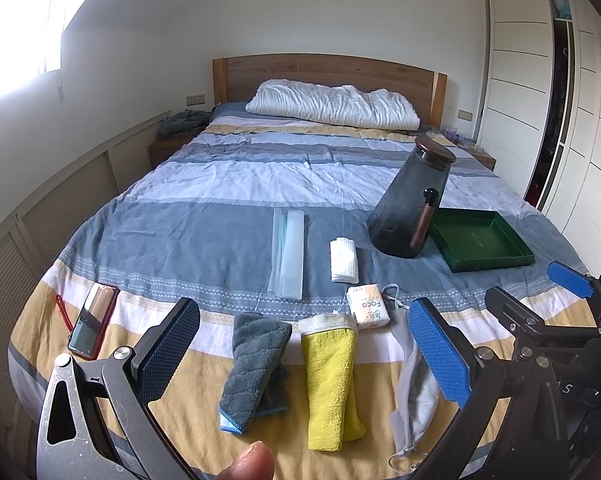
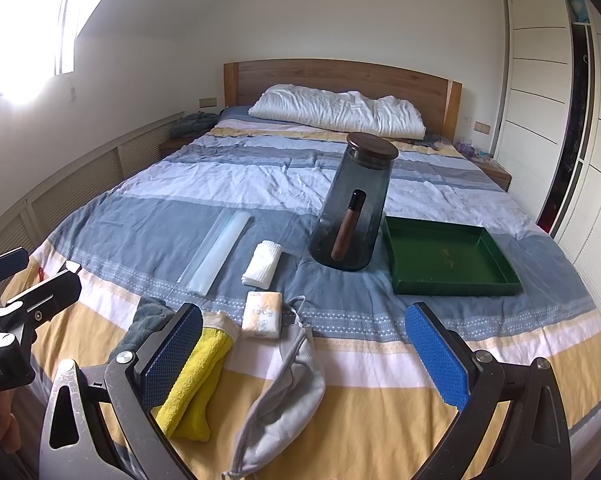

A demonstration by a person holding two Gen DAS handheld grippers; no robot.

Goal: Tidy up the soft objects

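Left gripper [image 1: 304, 356] and right gripper [image 2: 304, 354]: fingers released, empty. Grey towel [image 1: 256, 364] partly hidden in the right view; one yellow towel [image 1: 328, 380].

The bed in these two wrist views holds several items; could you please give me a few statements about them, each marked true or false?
1. The green tray is empty. True.
2. The yellow towel lies inside the tray. False: it lies on the bedspread near the foot of the bed, between the grey towel and the grey pouch.
3. The dark glass jug has its lid on. True.
4. The left gripper is shut on the grey towel. False: it is open and holds nothing.
5. The phone lies to the right of the tray. False: it lies far to the left, near the bed's edge.
6. The right gripper is open. True.
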